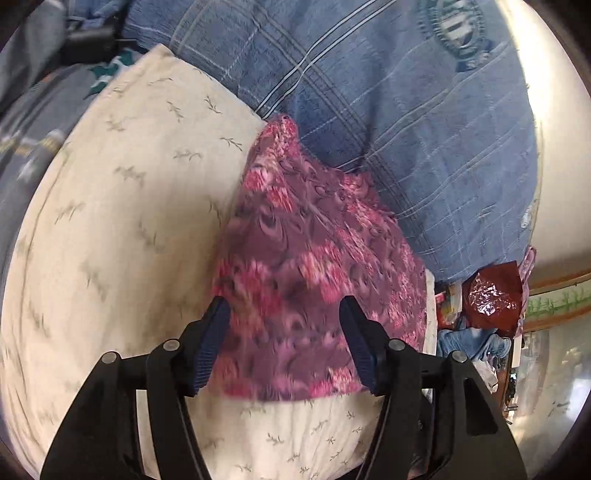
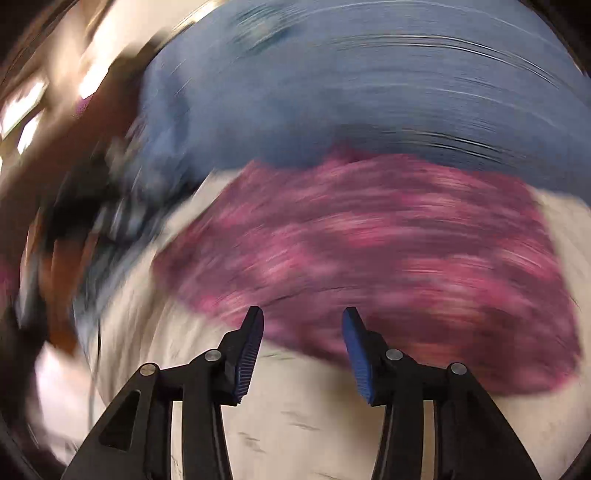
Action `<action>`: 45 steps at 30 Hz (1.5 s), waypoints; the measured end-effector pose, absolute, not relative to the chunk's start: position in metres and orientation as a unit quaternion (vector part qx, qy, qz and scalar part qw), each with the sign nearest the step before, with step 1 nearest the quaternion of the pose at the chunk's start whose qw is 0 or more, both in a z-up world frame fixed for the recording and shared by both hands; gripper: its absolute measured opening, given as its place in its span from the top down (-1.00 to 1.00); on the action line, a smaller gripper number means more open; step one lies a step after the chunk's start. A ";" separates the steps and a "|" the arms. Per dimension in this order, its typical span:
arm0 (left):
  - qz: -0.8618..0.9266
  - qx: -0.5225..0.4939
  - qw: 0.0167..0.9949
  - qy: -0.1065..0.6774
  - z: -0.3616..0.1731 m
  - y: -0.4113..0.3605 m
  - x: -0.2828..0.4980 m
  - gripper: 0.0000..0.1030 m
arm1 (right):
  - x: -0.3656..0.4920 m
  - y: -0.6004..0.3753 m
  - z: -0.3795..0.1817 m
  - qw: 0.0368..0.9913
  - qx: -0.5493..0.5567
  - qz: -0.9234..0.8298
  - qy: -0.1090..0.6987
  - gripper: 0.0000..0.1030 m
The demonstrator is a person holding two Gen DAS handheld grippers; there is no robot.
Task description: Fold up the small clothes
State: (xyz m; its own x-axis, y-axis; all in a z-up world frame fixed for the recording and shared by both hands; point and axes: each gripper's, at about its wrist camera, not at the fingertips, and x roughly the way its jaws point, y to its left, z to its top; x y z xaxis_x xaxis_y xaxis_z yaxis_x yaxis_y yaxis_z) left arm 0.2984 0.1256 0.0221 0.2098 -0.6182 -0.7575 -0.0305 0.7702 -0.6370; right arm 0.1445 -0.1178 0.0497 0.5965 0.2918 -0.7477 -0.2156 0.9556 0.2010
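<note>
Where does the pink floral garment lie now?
In the left wrist view, the pink floral garment lies centre-right on the cream leaf-print sheet, its far tip touching the blue checked blanket.

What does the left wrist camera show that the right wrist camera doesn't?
Only the left wrist view shows the emblem on the blue blanket, a crinkled red foil wrapper and clutter at the right edge, and the sprig print on the white cloth sharply. Only the right wrist view, which is heavily blurred, shows bright smeared patches at upper left; what they are cannot be told. Both show the pink floral garment lying on the white cloth below the blanket, with an open gripper, left and right, over it.
</note>
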 end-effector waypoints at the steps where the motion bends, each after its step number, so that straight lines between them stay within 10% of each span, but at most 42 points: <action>1: -0.201 -0.270 0.727 0.598 0.021 0.127 0.306 -0.18 | 0.147 -0.092 0.044 0.889 0.008 0.160 0.430 0.00; 12: -0.217 -0.216 0.712 0.632 0.003 0.131 0.360 -0.24 | 0.184 0.055 0.005 0.875 -0.216 0.166 0.400 -0.10; 14: -0.222 -0.221 0.707 0.635 -0.001 0.128 0.369 -0.32 | 0.188 0.065 0.004 0.879 -0.247 0.161 0.375 0.04; 16: -0.231 -0.228 0.700 0.637 -0.004 0.123 0.378 -0.40 | 0.189 0.062 0.007 0.885 -0.261 0.154 0.353 0.84; 23: -0.252 -0.197 0.681 0.659 -0.024 0.074 0.400 -0.40 | 0.180 0.049 0.026 0.909 -0.247 0.153 0.298 0.84; 27: -0.253 -0.108 0.711 0.647 -0.015 0.044 0.389 0.77 | 0.175 0.046 0.024 0.909 -0.247 0.159 0.295 0.84; 45: -0.309 -0.025 0.768 0.561 0.112 -0.097 0.311 0.80 | 0.120 -0.141 0.091 0.946 0.094 0.113 0.289 0.85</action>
